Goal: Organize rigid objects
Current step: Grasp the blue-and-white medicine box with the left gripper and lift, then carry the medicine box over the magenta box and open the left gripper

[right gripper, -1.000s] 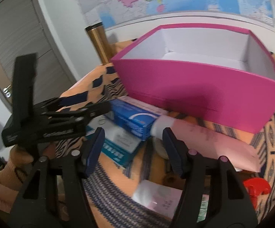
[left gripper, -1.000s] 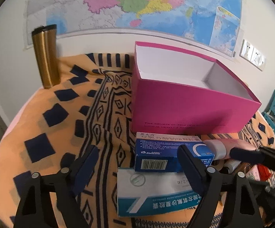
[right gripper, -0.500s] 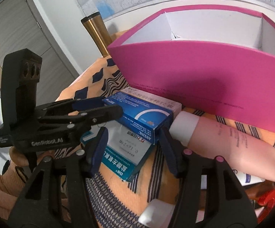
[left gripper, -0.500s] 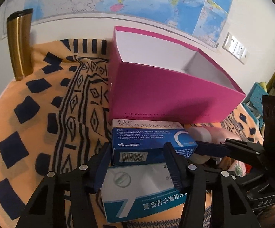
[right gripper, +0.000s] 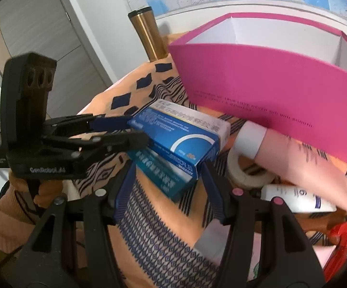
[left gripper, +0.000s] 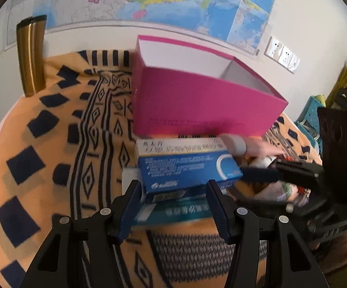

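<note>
Both tools have closed in, gaping either side of the stacked glossy blue carton (left gripper: pixel 185 168), unclamped.

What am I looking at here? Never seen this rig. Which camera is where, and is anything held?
No robot arm: a person holds a two-finger gripper in each hand, each carrying a fisheye camera that looks along its fingers. In the left wrist view, the left gripper straddles the end of a blue medicine box stacked on a teal-and-white box; the jaws look open. In the right wrist view, the right gripper flanks the same stack, also open. Nothing looks firmly held. On the patterned orange cloth sit an open pink box, a gold tumbler and a pink tube.
</note>
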Motion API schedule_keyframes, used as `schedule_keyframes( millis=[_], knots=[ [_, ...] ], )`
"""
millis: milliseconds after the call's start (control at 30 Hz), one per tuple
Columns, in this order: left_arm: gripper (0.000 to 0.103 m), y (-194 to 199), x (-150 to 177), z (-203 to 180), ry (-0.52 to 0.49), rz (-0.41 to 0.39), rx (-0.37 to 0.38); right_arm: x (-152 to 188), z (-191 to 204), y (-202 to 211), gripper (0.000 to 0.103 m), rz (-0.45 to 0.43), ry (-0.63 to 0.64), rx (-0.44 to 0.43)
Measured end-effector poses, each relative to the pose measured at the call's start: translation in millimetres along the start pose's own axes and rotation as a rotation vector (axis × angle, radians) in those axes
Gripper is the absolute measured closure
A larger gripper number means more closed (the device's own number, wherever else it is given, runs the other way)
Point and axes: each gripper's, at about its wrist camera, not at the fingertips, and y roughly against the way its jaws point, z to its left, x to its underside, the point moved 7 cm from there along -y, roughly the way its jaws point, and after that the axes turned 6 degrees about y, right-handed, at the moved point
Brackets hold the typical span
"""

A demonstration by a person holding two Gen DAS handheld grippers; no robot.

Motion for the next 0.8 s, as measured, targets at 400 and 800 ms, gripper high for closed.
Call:
schedule_keyframes(
  millis=[400,800],
  knots=[
    [0.059,-3,-9,7,0.054,0.000,0.031,-15,-29,-18,0.054,0.009,-0.122,-0.012],
    [0.059,22,-26,-17,0.029,-0.062,0.061,-32,-24,19,0.059,-0.031,-0.054,0.021]
  ],
)
